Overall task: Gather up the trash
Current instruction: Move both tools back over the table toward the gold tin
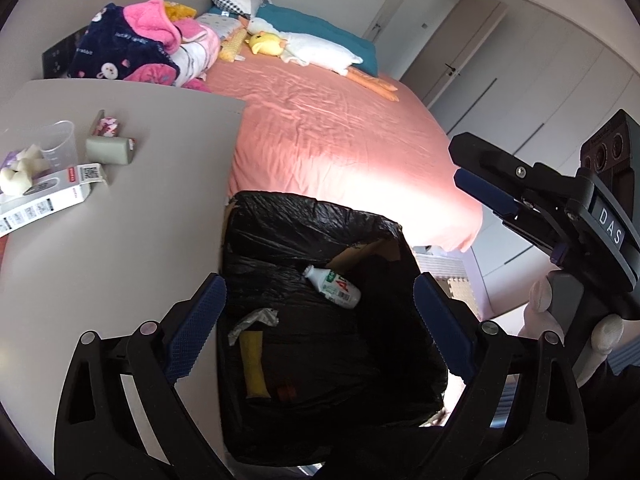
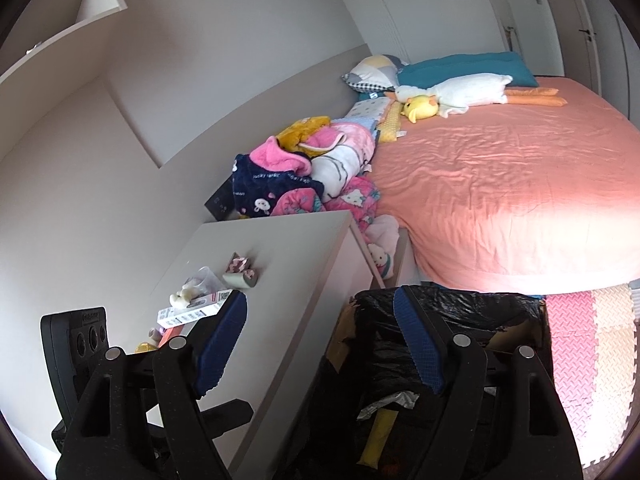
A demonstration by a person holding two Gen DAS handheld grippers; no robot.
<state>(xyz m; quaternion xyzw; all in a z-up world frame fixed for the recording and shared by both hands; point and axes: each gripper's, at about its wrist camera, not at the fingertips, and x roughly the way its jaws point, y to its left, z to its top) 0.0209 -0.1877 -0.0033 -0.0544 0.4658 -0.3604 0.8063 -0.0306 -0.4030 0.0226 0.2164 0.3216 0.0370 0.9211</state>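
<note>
A bin lined with a black bag stands on the floor between the grey table and the bed. Inside lie a white plastic bottle, a yellow wrapper and a crumpled silver wrapper. My left gripper is open and empty, hovering over the bin. My right gripper is open and empty above the bin's near edge; it also shows at the right of the left wrist view. On the table lie a white carton, a grey-green roll, a clear cup and a pink patterned packet.
A bed with a pink sheet fills the far side, with piled clothes and plush toys. Wardrobe doors stand at the right. Foam floor mats lie beside the bin.
</note>
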